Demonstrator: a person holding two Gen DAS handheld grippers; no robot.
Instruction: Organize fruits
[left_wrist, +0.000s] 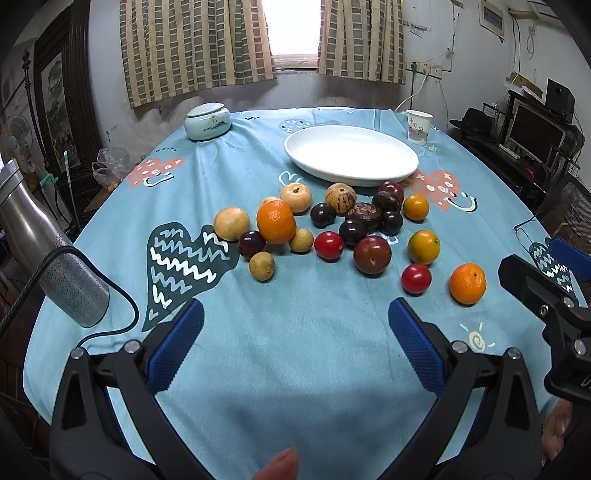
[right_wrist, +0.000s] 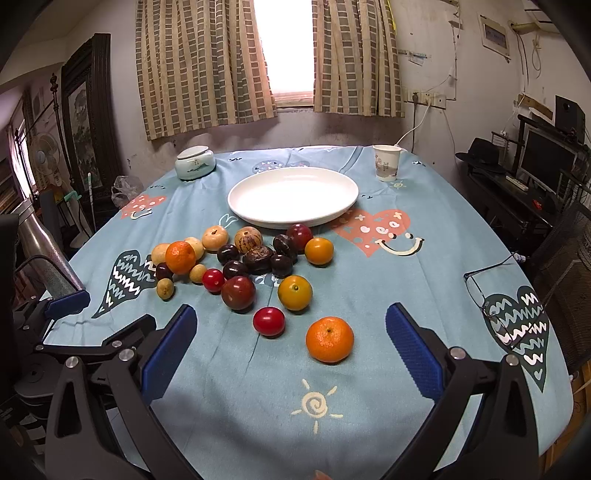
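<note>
A: Where does the fruit lie against the fingers?

B: The loose cluster of small round fruits (right_wrist: 236, 264) sits on the light blue patterned tablecloth (right_wrist: 369, 288), ahead of both tools; nothing is between either pair of fingers. The right gripper (right_wrist: 290, 347) has its blue ribbed fingers (right_wrist: 413, 350) spread wide apart and holds nothing; the nearest orange mandarin (right_wrist: 329, 339) lies just beyond the gap, a little right of its middle; the small glossy red fruit (right_wrist: 269, 321) is just beside it on the left.

A: And the left one?

B: The left gripper (left_wrist: 295, 347) is likewise wide apart and empty; bare cloth lies between its blue pads (left_wrist: 177, 347); the fruits begin well ahead of the tips. From that view the larger orange mandarin (left_wrist: 276, 222) sits in the left part of the cluster, touching a dark plum (left_wrist: 251, 243) and pale tan round fruits (left_wrist: 231, 223).

A: The dish?

B: The white oval ceramic plate (right_wrist: 347, 201) stands behind the cluster, with no fruit on it; a dark red plum (right_wrist: 300, 235) rests against its near rim.

A: Anything else on the table?

B: A pale lidded ceramic jar (right_wrist: 195, 162) far left; a white paper cup (right_wrist: 386, 162) far right; wire-framed spectacles (right_wrist: 487, 291) near the right edge; a fingertip (left_wrist: 280, 465) shows at the bottom of the left wrist view.
</note>
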